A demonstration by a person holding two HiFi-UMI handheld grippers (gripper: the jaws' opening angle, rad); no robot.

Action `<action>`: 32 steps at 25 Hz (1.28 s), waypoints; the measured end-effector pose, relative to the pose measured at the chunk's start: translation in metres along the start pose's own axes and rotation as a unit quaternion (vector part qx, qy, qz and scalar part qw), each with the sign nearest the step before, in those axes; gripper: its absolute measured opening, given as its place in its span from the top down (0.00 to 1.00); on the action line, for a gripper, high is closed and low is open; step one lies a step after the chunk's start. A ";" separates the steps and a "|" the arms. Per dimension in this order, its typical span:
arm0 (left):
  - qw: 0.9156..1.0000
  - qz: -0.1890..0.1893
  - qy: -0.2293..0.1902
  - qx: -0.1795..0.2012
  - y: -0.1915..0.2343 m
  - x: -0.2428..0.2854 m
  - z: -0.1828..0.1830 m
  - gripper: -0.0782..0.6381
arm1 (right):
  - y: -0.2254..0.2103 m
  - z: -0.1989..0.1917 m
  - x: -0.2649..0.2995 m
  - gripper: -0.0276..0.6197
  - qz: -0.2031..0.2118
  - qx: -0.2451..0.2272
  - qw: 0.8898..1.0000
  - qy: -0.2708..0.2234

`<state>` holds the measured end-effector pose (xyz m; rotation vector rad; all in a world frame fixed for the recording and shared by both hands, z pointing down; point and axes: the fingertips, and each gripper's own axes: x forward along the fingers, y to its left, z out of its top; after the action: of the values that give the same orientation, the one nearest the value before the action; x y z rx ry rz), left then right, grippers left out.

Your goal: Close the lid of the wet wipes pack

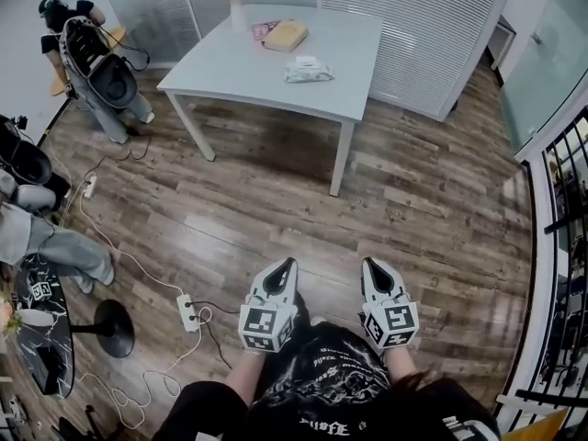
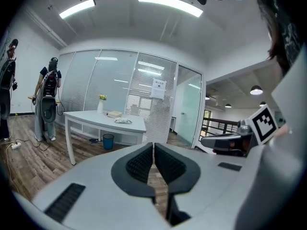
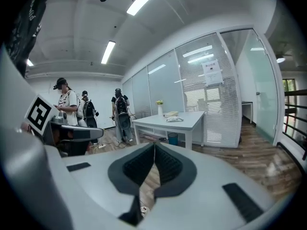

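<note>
The wet wipes pack (image 1: 308,70) lies on a white table (image 1: 239,76) far ahead, across the wooden floor. It also shows small in the left gripper view as the pack (image 2: 123,121) and in the right gripper view as the pack (image 3: 174,119). Whether its lid is up is too small to tell. My left gripper (image 1: 286,267) and right gripper (image 1: 370,266) are held low in front of my body, side by side, far from the table. Both are shut with nothing between the jaws, as the left gripper (image 2: 153,147) and right gripper (image 3: 154,146) views show.
On the table stand a vase with flowers (image 1: 238,5) and a tan box (image 1: 285,35). People (image 1: 96,62) stand at the left with gear. A power strip (image 1: 188,312) and cables (image 1: 110,237) lie on the floor. A railing (image 1: 560,246) runs along the right.
</note>
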<state>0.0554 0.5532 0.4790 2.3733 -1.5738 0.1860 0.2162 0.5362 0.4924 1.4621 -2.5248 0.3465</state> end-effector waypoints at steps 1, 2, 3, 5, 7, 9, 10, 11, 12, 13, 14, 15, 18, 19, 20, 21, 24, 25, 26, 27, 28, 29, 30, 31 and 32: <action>1.000 -0.002 0.001 -0.001 0.004 0.007 0.002 0.87 | 0.001 0.002 0.006 0.95 0.008 0.000 1.000 0.000; 1.000 -0.004 0.002 -0.001 0.007 0.014 0.004 0.87 | 0.001 0.004 0.012 0.95 0.016 0.003 1.000 -0.001; 1.000 -0.007 0.004 0.000 0.011 0.021 0.006 0.87 | 0.001 0.006 0.019 0.95 0.023 0.006 1.000 -0.002; 1.000 -0.007 0.003 0.003 0.021 0.035 0.013 0.87 | -0.001 0.012 0.033 0.95 0.026 0.007 1.000 -0.002; 1.000 -0.003 0.001 0.005 0.037 0.047 0.021 0.87 | -0.007 0.019 0.050 0.96 0.013 -0.005 1.000 -0.001; 1.000 -0.001 -0.003 0.010 0.053 0.061 0.030 0.87 | -0.018 0.026 0.069 0.96 -0.007 -0.025 1.000 0.003; 1.000 -0.001 -0.005 0.014 0.061 0.068 0.035 0.87 | -0.024 0.031 0.079 0.96 -0.013 -0.030 0.999 0.005; 1.000 0.000 -0.006 0.018 0.069 0.075 0.040 0.87 | -0.028 0.036 0.088 0.96 -0.017 -0.031 0.999 0.004; 1.000 0.000 -0.007 0.022 0.078 0.081 0.044 0.87 | -0.031 0.042 0.098 0.96 -0.020 -0.029 0.999 0.002; 1.000 -0.002 -0.007 0.025 0.086 0.088 0.047 0.87 | -0.034 0.047 0.106 0.96 -0.023 -0.028 0.999 -0.001; 1.000 -0.004 -0.007 0.027 0.093 0.095 0.050 0.87 | -0.036 0.052 0.114 0.96 -0.028 -0.027 0.999 -0.004; 1.000 -0.008 -0.007 0.028 0.100 0.101 0.053 0.87 | -0.037 0.056 0.122 0.96 -0.033 -0.028 0.999 -0.005; 0.999 -0.021 -0.008 0.033 0.118 0.121 0.062 0.87 | -0.038 0.065 0.144 0.96 -0.045 -0.033 0.998 -0.007; 0.999 -0.025 -0.009 0.035 0.124 0.128 0.065 0.87 | -0.039 0.067 0.151 0.96 -0.050 -0.035 0.998 -0.007; 0.999 -0.030 -0.010 0.036 0.130 0.135 0.068 0.87 | -0.040 0.068 0.158 0.96 -0.055 -0.036 0.998 -0.006; 0.999 -0.035 -0.010 0.038 0.135 0.141 0.071 0.87 | -0.042 0.069 0.165 0.96 -0.062 -0.036 0.997 -0.004; 0.998 -0.055 -0.009 0.043 0.146 0.157 0.081 0.87 | -0.045 0.071 0.183 0.96 -0.075 -0.028 0.997 0.000; 0.997 -0.063 -0.010 0.048 0.150 0.162 0.086 0.87 | -0.045 0.073 0.190 0.96 -0.077 -0.025 0.997 -0.001; 0.996 -0.070 -0.011 0.052 0.154 0.167 0.091 0.87 | -0.044 0.074 0.197 0.96 -0.079 -0.023 0.997 -0.001; 0.996 -0.074 -0.010 0.053 0.158 0.170 0.094 0.87 | -0.042 0.075 0.204 0.96 -0.079 -0.023 0.997 0.000; 0.996 -0.076 -0.009 0.052 0.163 0.173 0.095 0.87 | -0.039 0.075 0.211 0.96 -0.076 -0.024 0.997 0.002; 0.996 -0.075 -0.008 0.050 0.168 0.175 0.095 0.87 | -0.036 0.074 0.218 0.96 -0.072 -0.026 0.997 0.006; 0.996 -0.073 -0.005 0.048 0.173 0.177 0.095 0.87 | -0.032 0.073 0.225 0.96 -0.065 -0.028 0.997 0.010; 0.996 -0.071 -0.003 0.047 0.176 0.180 0.094 0.87 | -0.030 0.072 0.230 0.96 -0.058 -0.031 0.998 0.015; 0.997 -0.069 0.000 0.046 0.179 0.183 0.093 0.87 | -0.028 0.071 0.235 0.96 -0.052 -0.033 0.998 0.019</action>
<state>-0.0407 0.2989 0.4680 2.5407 -1.4219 0.2339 0.1219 0.3079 0.4958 1.5400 -2.3955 0.2693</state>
